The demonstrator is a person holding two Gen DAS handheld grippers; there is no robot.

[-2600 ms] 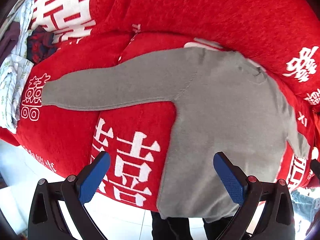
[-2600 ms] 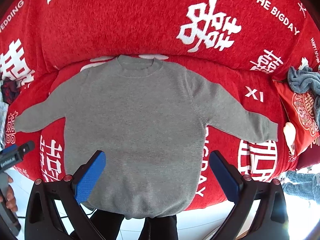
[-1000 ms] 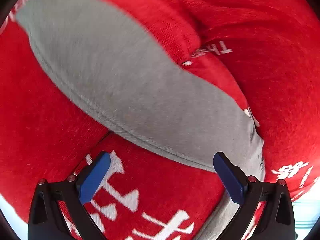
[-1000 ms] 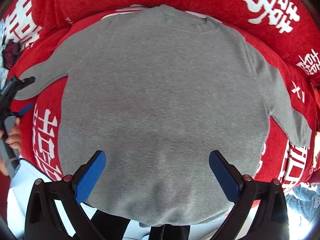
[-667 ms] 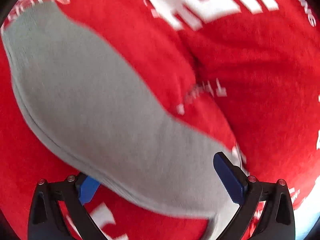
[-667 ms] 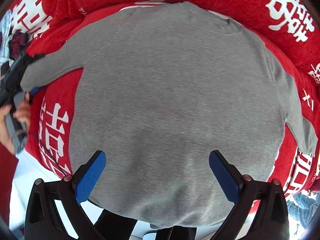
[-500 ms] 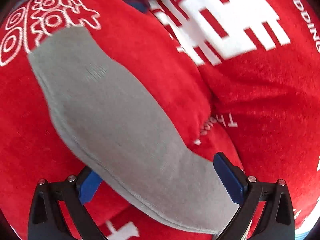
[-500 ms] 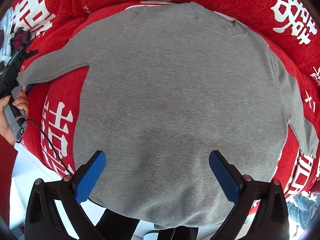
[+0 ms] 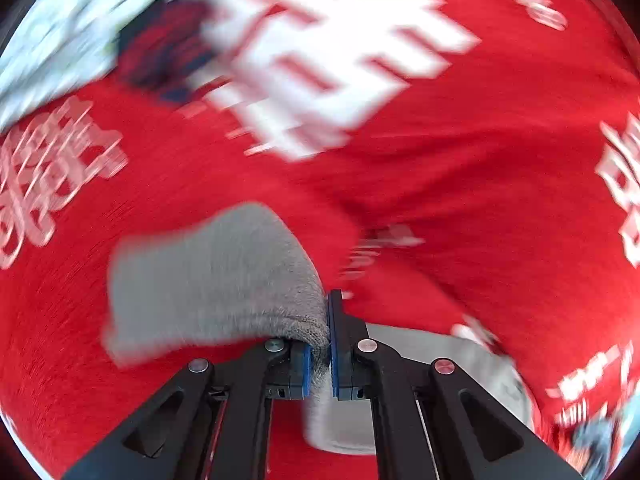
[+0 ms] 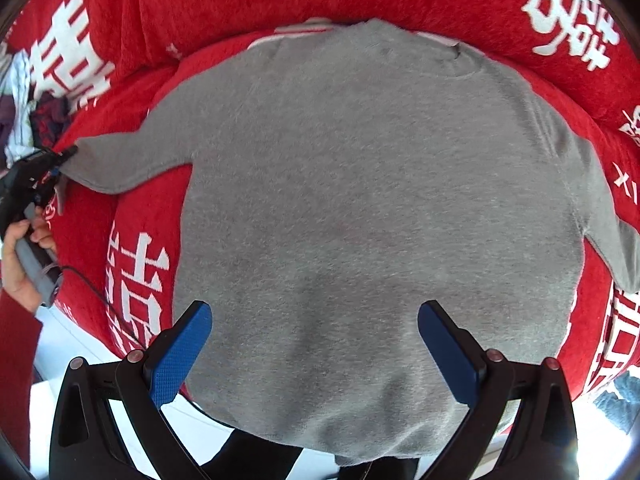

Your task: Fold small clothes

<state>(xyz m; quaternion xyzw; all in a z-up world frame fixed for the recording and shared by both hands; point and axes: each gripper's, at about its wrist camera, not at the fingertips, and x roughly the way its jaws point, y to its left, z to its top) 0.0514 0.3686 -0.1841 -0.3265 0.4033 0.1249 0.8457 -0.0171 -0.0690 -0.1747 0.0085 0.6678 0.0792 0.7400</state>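
Grey sweater (image 10: 360,200): soft fuzzy knit, matt, ribbed cuff. Red sofa cover (image 10: 248,4): plush napped cloth with flat white printed lettering. Right gripper (image 10: 314,346) and left gripper (image 9: 319,350): matt black plastic arms, shiny metal rivets, blue textured rubbery pads (image 10: 178,354).

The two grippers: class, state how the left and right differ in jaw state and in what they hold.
The left gripper is shut on the grey sweater's sleeve cuff; the right gripper is open, holding nothing. The left pinches fabric; the right hangs above the sweater body. Both have blue pads.
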